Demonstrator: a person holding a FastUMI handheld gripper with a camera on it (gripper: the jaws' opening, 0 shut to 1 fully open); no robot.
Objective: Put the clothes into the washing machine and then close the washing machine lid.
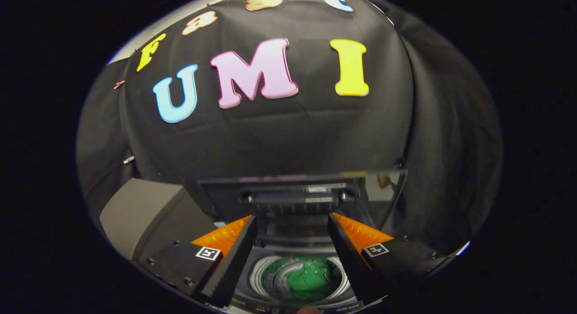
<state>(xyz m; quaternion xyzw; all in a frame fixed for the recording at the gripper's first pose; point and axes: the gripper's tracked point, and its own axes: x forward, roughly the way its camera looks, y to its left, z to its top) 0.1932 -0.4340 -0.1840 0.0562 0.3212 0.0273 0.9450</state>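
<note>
The washing machine [257, 278] stands below and just ahead of my fingers, its round drum open to view. A green piece of clothing [313, 278] lies inside the drum, seen between the two fingers. The machine's dark glossy lid [306, 192] stands raised upright behind the drum, just beyond the fingertips. My gripper [292, 219] hovers above the drum opening, open, with nothing between its fingers.
A grey box-shaped object [144, 212] stands to the left of the machine, beside the left finger. Black cloth walls close in the booth behind and to both sides.
</note>
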